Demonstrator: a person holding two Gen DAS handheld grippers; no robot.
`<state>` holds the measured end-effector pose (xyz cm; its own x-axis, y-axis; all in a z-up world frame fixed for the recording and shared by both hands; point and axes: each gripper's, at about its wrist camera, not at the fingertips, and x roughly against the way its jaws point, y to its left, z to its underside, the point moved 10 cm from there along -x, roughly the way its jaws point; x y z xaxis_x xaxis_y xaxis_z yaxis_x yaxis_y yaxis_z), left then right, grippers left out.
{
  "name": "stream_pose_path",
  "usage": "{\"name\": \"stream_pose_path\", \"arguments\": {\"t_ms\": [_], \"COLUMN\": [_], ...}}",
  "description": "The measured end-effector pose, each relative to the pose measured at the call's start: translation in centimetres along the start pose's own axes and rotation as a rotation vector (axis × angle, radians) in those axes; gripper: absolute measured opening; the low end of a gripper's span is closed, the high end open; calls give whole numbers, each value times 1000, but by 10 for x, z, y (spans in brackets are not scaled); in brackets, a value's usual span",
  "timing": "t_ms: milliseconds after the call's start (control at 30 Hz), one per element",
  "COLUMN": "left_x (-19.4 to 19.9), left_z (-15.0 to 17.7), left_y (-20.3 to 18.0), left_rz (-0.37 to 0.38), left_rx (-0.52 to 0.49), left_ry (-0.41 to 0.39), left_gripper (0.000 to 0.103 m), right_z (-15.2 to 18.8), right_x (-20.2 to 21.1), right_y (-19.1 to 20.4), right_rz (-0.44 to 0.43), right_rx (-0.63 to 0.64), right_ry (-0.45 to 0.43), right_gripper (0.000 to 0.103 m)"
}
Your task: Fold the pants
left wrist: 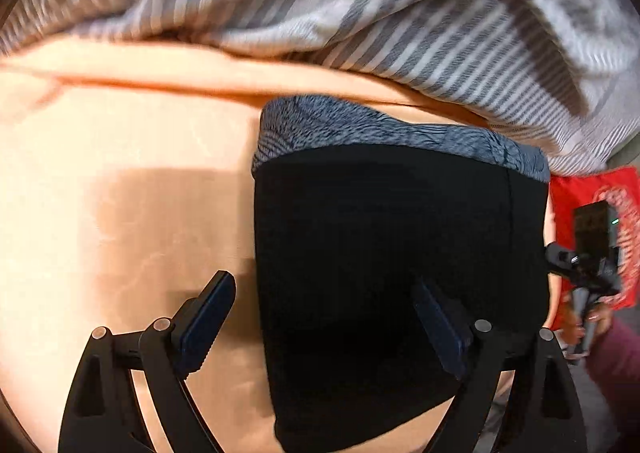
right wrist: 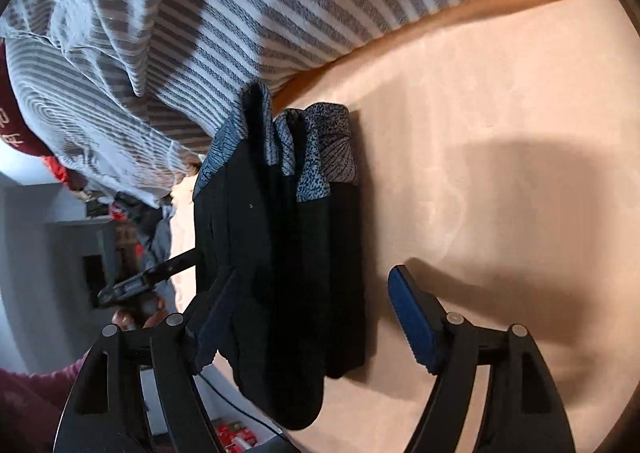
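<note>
The black pants [left wrist: 392,253] lie folded in a compact stack on the peach bed sheet [left wrist: 120,173], with a blue-grey patterned waistband [left wrist: 380,133] at the far end. In the right wrist view the pants [right wrist: 280,253] show several stacked layers with the patterned band [right wrist: 320,149] at the far end. My left gripper [left wrist: 324,325] is open and empty, hovering over the pants' left edge. My right gripper [right wrist: 316,321] is open and empty, its fingers either side of the stack's near end. The right gripper also shows in the left wrist view [left wrist: 584,269].
A grey-and-white striped duvet [left wrist: 320,13] is bunched along the far side of the bed, also in the right wrist view [right wrist: 200,33]. A red cloth [left wrist: 600,221] lies at the right. The bed's edge drops off beside the pants [right wrist: 180,233].
</note>
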<state>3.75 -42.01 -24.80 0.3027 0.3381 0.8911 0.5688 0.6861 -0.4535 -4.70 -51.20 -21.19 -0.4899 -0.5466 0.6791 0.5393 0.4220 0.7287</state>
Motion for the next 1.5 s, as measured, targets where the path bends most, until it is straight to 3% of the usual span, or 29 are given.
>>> {"name": "stream_pose_path", "arguments": {"t_ms": [133, 300, 433, 533, 667, 867, 1167, 1267, 1333, 1367, 1400, 1500], "left_x": [-17, -22, -4, 5, 18, 38, 14, 6, 7, 5, 4, 8], "left_z": [-3, -5, 3, 6, 9, 39, 94, 104, 104, 104, 106, 108], "left_y": [-1, -2, -13, -26, -43, -67, -78, -72, -69, -65, -60, -56], "left_rz": [72, 62, 40, 5, -2, -9, -40, -56, -73, -105, -139, -163], "left_rx": [2, 6, -9, -25, -20, -41, 9, 25, 32, 35, 36, 42], "left_ry": [34, 13, -43, -63, -88, -87, -52, -68, -89, -95, -101, -112], "left_gripper": [90, 89, 70, 60, 57, 57, 57, 57, 68, 85, 91, 91], "right_z": [-1, -3, -2, 3, 10, 45, 99, 107, 107, 106, 105, 109], "right_x": [-13, -39, -34, -25, -11, 20, 34, 26, 24, 24, 24, 30], "right_y": [-2, 14, 12, 19, 28, 29, 12, 0, -7, -10, -16, -21], "right_rz": [-50, -94, -103, -100, -132, -166, -154, -122, -99, -86, -53, 22], "right_rx": [6, 15, -61, -46, -53, -64, -108, -111, -107, -114, -131, -146], "right_ry": [49, 86, 66, 55, 38, 47, 76, 80, 66, 54, 35, -11], "right_gripper": [79, 78, 49, 44, 42, 42, 42, 42, 49, 53, 58, 60]}}
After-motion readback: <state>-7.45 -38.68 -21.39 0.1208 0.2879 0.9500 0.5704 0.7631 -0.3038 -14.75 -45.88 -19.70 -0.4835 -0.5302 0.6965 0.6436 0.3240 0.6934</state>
